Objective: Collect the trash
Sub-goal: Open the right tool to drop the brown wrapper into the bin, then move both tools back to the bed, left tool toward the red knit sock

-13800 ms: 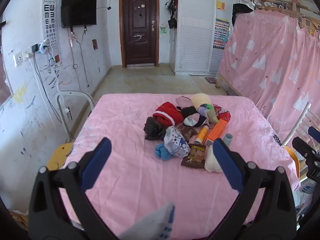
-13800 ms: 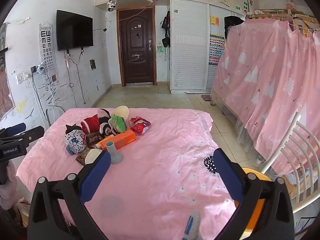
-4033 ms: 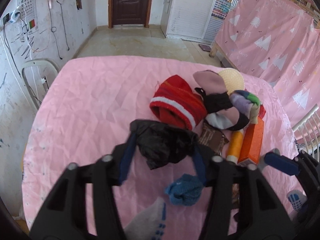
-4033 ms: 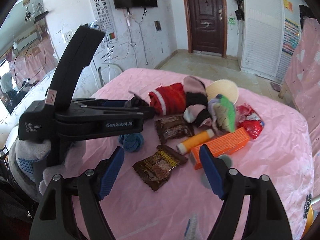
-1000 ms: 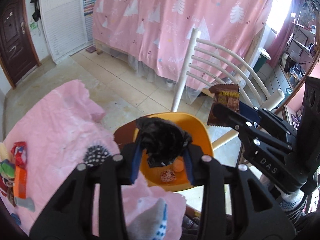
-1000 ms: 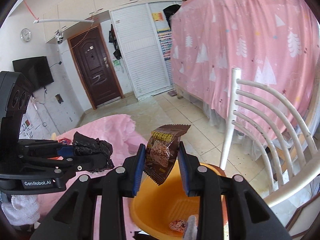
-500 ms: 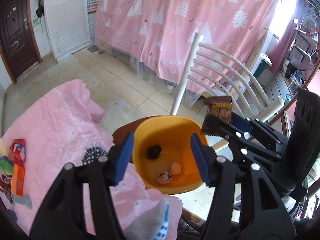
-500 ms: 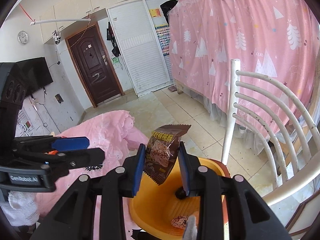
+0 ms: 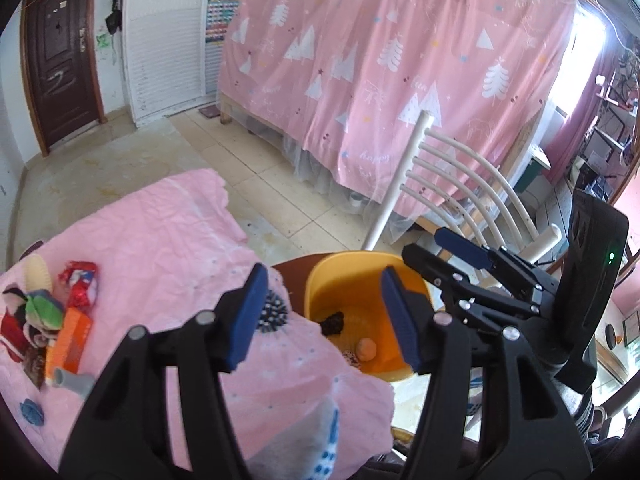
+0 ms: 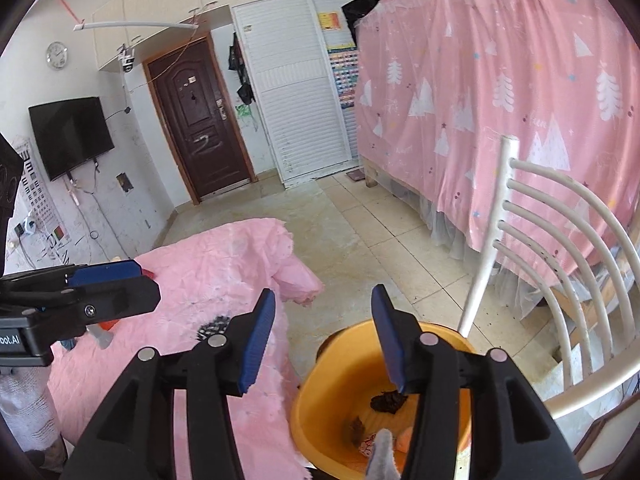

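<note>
Left gripper [image 9: 324,312] held with jaws apart, nothing between the blue pads, having just been opening. Beyond and just right of its right pad, orange bin [image 9: 320,280], sitting beside the edge of the pink-covered table [image 9: 160,240]. Inside the bin: black crumpled bag [image 9: 333,323] near the left wall, a small orange lump [image 9: 366,349] nearer the claw, a patterned scrap at the pad's edge. Off to the left of the claw, on the pink cloth, remaining clutter: orange box [image 9: 72,338], red wrapper [image 9: 82,284], grey tube [image 9: 72,380], blue scrap [image 9: 32,412], a heap of coloured cloth items at the far left. Right gripper [image 10: 323,332] likewise parted and empty, jaws having just been opening; seen also from the left wrist view at the right, reaching over the bin. Bin directly below and slightly right of the right claw in its own view, rim [image 10: 448,328] showing behind the right pad. Brown snack wrapper [image 10: 357,429] lying on the bin floor under that claw, beside the black bag. White slatted chair [image 10: 560,240] to the right of both claws; pink curtain [image 10: 520,100] behind it.
</note>
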